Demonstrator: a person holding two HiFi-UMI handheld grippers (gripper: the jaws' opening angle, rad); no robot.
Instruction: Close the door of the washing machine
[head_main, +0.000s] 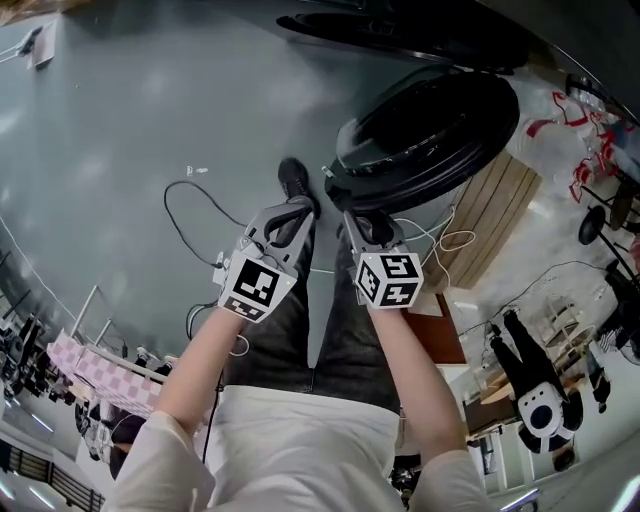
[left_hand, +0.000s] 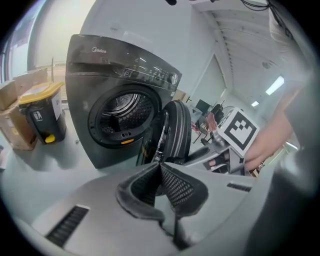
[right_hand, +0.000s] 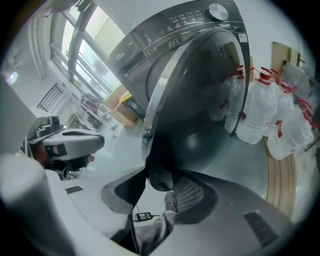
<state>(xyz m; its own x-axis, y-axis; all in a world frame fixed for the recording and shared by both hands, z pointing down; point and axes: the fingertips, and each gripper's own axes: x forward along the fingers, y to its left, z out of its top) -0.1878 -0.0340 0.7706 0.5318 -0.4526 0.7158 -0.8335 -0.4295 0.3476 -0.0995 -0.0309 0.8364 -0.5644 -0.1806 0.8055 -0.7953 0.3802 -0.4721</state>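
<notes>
The dark grey washing machine (left_hand: 115, 90) stands with its drum open. Its round black door (head_main: 430, 140) is swung out and shows edge-on in the left gripper view (left_hand: 175, 132). My right gripper (head_main: 358, 218) is at the door's near rim. Its jaws stand apart in the right gripper view (right_hand: 160, 175), with the door's chrome-edged rim (right_hand: 150, 135) running down between the tips; the pads do not press on it. My left gripper (head_main: 293, 208) hangs to the left of the door, its pads meeting at the tip (left_hand: 160, 166) with nothing in them.
Clear water jugs with red caps (right_hand: 260, 115) stand on a wooden pallet (head_main: 495, 215) to the right of the machine. A cable (head_main: 195, 215) loops over the grey floor. Cardboard boxes and a yellow-lidded bin (left_hand: 42, 112) sit left of the machine. My legs and shoe (head_main: 293, 180) are below.
</notes>
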